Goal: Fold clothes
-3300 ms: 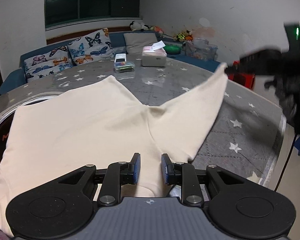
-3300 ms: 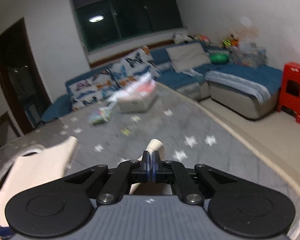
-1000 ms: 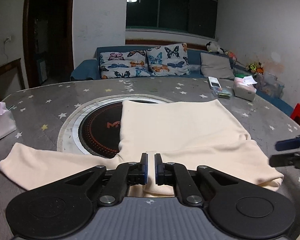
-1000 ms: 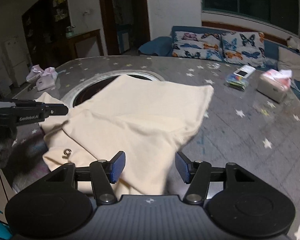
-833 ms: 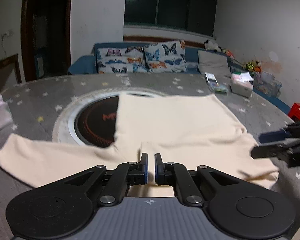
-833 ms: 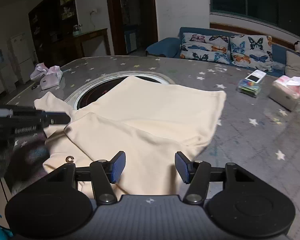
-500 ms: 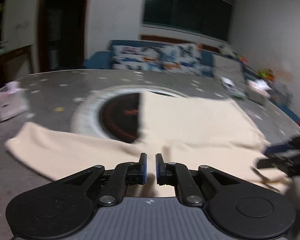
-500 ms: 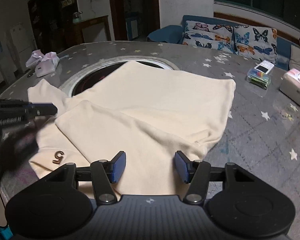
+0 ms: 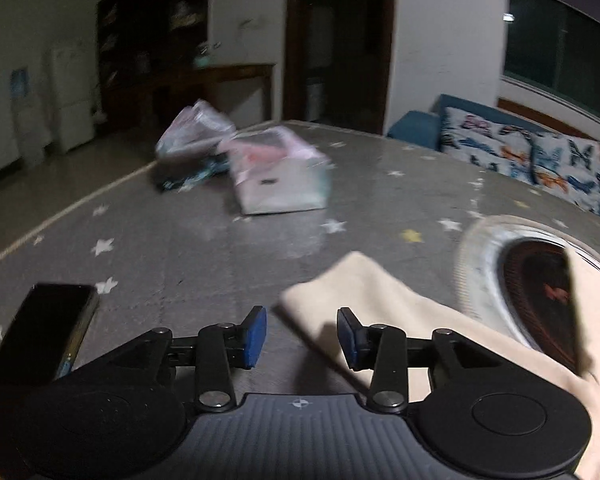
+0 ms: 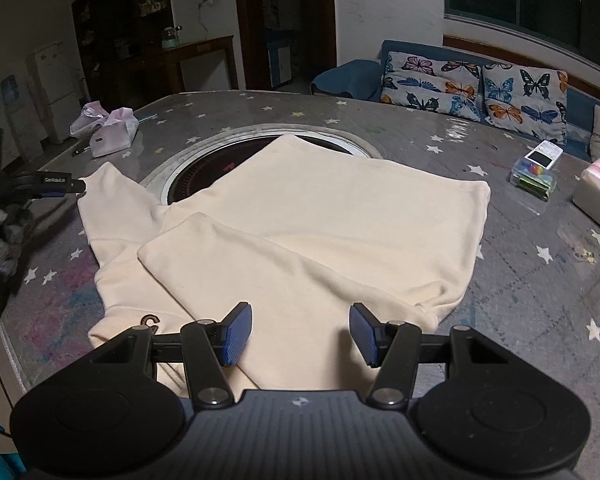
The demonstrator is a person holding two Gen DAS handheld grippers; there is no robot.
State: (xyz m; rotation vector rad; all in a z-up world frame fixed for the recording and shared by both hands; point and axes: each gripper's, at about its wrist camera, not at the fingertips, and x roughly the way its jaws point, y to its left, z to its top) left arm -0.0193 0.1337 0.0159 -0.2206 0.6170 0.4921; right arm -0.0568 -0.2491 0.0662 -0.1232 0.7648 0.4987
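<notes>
A: Sweatshirt [image 10: 320, 216], cream, lies flat on the starry table [image 10: 540, 280], its body spread ahead of the right gripper [image 10: 300, 334]. One sleeve is already folded in across the body and sits just beyond the blue pads [image 10: 236, 332].

B: And the other sleeve?

A: Not folded, I'd say. It stretches out toward the left gripper [image 9: 302, 336], with the cuff [image 9: 340, 280] just ahead of and between its fingers.

B: Is either one gripping?

A: No. Both sets of jaws stand wide apart and hold nothing; the right hovers over the near edge of the cloth.

B: So how far along?

A: Early, by my guess: one sleeve in, the second to bring over, then the body to fold up.

B: Anything nearby?

A: A phone [image 9: 40, 336] left of the left gripper, tissue packs [image 9: 276, 176] farther ahead.
</notes>
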